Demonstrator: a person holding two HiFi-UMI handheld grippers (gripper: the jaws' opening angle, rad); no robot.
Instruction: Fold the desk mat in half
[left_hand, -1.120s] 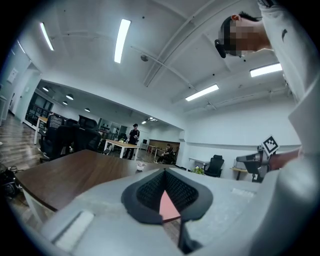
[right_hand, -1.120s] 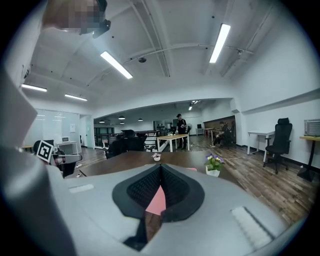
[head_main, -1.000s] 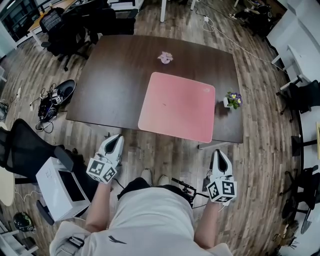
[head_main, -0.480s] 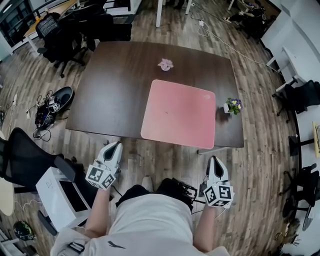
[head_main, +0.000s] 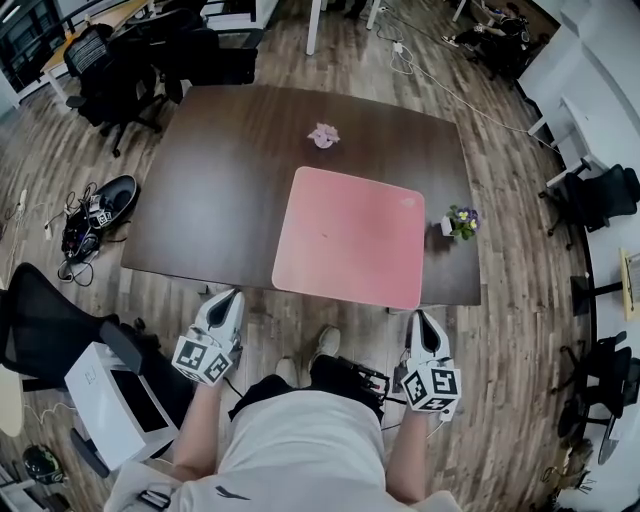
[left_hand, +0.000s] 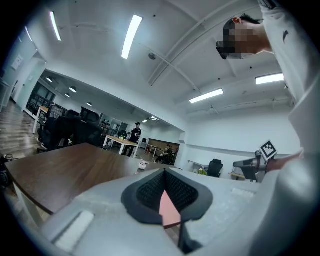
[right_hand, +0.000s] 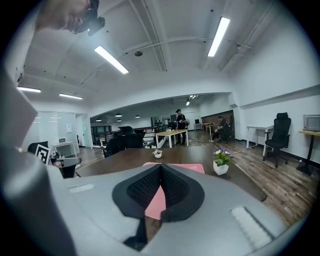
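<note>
Wood-plank floor; black office chairs; white walls; ceiling strip lights.

The left gripper and the right gripper are cased in pale, matt plastic. Their pads are black and bumpy. Ahead of them, the tabletop is seen to be dark wood, smooth with a soft shine. The pink desk mat laid on it looks matt and smooth. The floor under the grippers is laid with streaky wood planks.

I count one desk mat, one table, one potted plant, one pink trinket, and two tools: left gripper, right gripper.
</note>
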